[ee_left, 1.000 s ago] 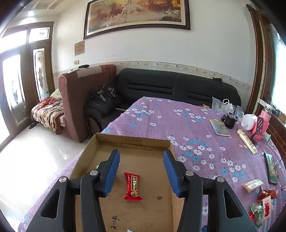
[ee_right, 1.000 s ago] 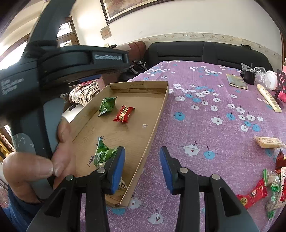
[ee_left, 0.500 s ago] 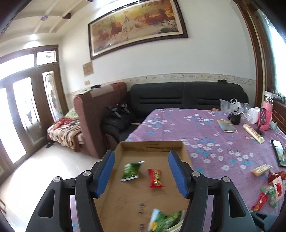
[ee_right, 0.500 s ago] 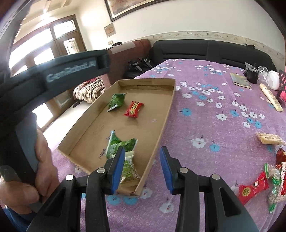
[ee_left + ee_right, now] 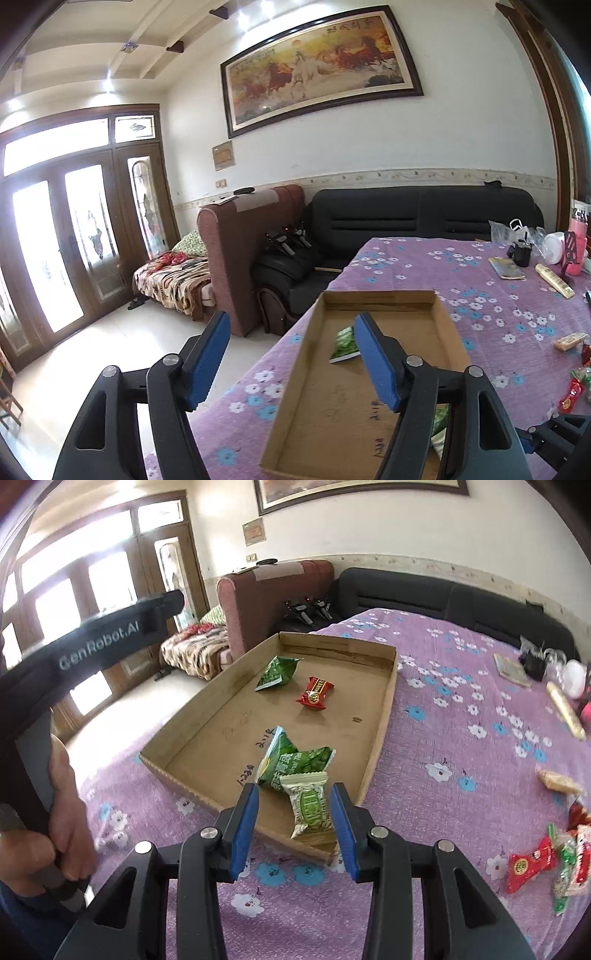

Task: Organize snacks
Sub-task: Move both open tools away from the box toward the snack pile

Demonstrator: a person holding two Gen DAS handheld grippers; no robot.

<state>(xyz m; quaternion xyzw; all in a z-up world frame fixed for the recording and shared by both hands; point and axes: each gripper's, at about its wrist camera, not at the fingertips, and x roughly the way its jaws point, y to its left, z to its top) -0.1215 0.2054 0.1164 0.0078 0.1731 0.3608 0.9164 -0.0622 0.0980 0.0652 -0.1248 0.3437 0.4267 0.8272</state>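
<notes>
A shallow cardboard tray (image 5: 384, 709) lies on the purple flowered tablecloth (image 5: 461, 686). In it are a dark green packet (image 5: 277, 672), a red packet (image 5: 314, 692), a bright green packet (image 5: 291, 760) and a pale green packet (image 5: 308, 805) in the near corner. My right gripper (image 5: 295, 794) hovers open above that corner; the pale green packet shows between its pads, untouched. My left gripper (image 5: 291, 325) is over the tray's left wall with nothing between its jaws, which are opening. Its right finger (image 5: 376, 362) partly hides the dark green packet (image 5: 345, 343). A hand (image 5: 62, 812) holds the left gripper's handle.
Several loose snacks (image 5: 532, 860) and a biscuit pack (image 5: 557, 781) lie at the table's right. A book (image 5: 506, 267), a long box (image 5: 554, 280), a black cup (image 5: 521, 254) and a pink bottle (image 5: 578, 243) stand far right. The table's left edge drops to the floor (image 5: 110, 350).
The left gripper drew back and swung left, its jaws spreading; the red packet slipped behind its finger. The right gripper shifted so the pale green packet now shows between its pads.
</notes>
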